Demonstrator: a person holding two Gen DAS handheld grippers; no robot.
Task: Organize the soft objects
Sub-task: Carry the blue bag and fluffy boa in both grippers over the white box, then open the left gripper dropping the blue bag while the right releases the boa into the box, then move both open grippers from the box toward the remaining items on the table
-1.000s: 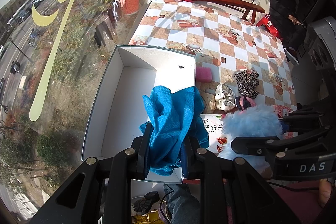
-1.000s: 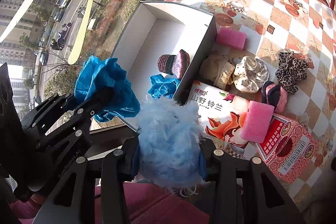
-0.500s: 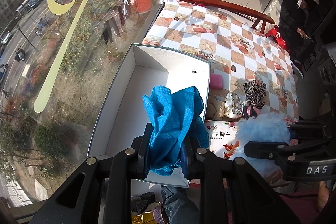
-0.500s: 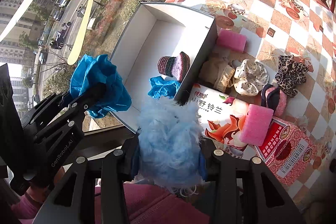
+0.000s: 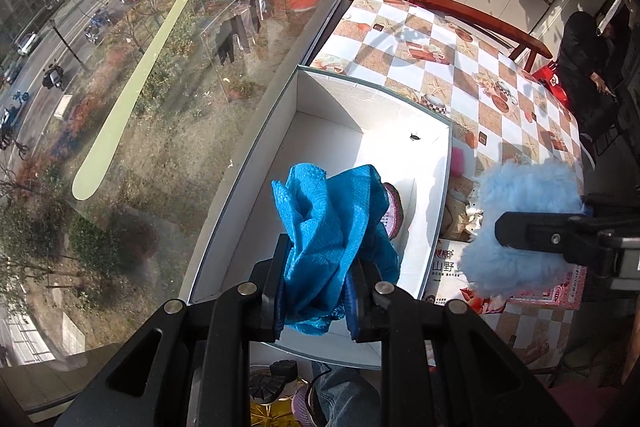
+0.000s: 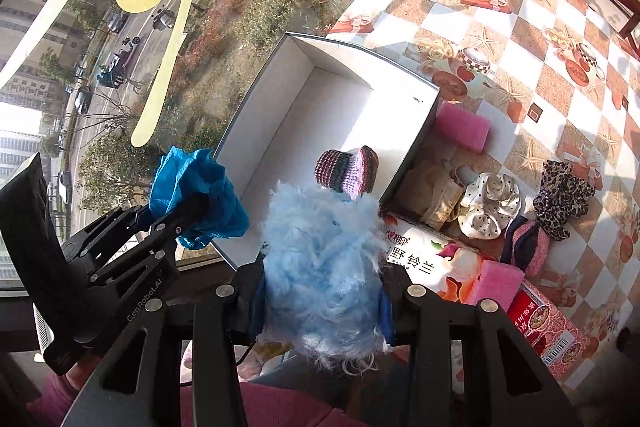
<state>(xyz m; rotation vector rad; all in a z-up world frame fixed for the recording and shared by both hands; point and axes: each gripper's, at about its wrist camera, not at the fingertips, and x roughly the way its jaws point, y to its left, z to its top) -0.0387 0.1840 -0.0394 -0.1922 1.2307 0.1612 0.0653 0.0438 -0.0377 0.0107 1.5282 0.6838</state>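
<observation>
Between the left gripper's (image 5: 316, 291) jaws a crumpled blue mesh cloth (image 5: 328, 239) is pinched, hanging over the near end of the open white box (image 5: 248, 187). The right gripper's (image 6: 320, 303) jaws clamp a pale blue fluffy ball (image 6: 320, 263) at the box's near corner. Only the right wrist view shows the knitted hat (image 6: 347, 169) inside the box whole, plus the spotted scrunchie (image 6: 490, 205), leopard scrunchie (image 6: 562, 199) and pink sponge (image 6: 462, 125) on the checked bench (image 6: 520, 39). In the left view the cloth covers most of the hat, and the ball hides the scrunchies.
</observation>
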